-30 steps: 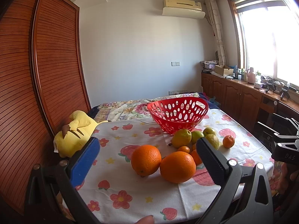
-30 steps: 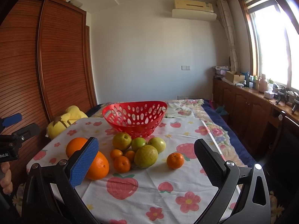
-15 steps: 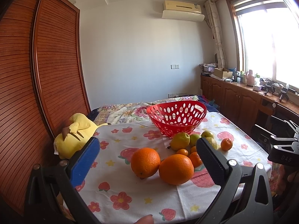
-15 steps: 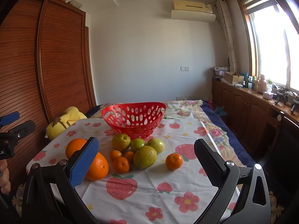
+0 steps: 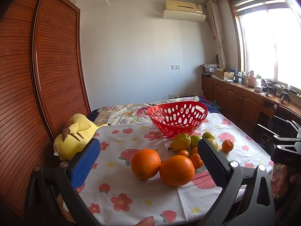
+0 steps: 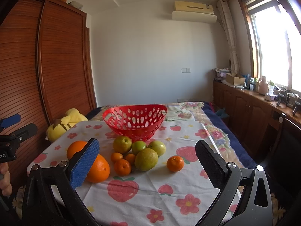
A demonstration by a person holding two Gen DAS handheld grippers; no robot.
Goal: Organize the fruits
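Red plastic, the perforated basket (image 6: 135, 120) sits empty beyond my right tool (image 6: 146, 160), whose pads stand wide apart on nothing. I judge this the very start: every fruit lies loose on the flowered counter (image 6: 169, 192). My left tool (image 5: 148, 158), equally agape, frames two large oranges (image 5: 145, 163) just ahead; next I should advance and close gently on one. Only the letters "DAS" (image 5: 288, 159) on the other rig read clearly.
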